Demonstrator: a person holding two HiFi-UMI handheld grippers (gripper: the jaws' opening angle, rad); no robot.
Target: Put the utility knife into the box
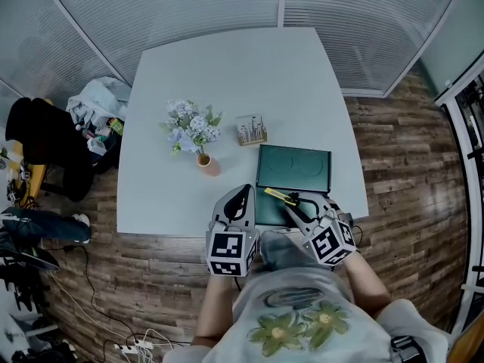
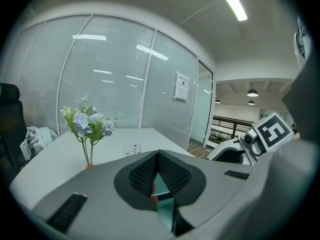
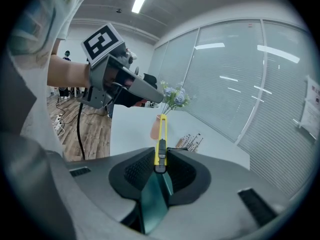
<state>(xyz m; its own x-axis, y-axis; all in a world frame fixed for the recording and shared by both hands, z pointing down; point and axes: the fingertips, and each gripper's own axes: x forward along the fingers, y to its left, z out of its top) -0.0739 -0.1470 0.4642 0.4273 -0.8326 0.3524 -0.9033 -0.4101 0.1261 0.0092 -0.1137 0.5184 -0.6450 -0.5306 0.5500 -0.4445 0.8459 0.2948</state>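
Observation:
The yellow utility knife [image 1: 278, 195] is clamped between the pads of my right gripper [image 1: 293, 204] and sticks out toward the far left. It hangs just over the open dark green box [image 1: 293, 169] at the table's near edge. In the right gripper view the knife [image 3: 161, 149] points straight ahead out of the closed jaws, with the green box [image 3: 154, 194] showing below them. My left gripper [image 1: 243, 193] rests at the box's left side. Its pads [image 2: 150, 171] meet at the tip with nothing between them.
A small pink vase of pale flowers [image 1: 190, 131] and a little wooden holder [image 1: 251, 130] stand on the white table [image 1: 227, 74] beyond the box. Bags and clothes [image 1: 91, 119] lie on the wooden floor at the left. Glass walls with blinds surround the table.

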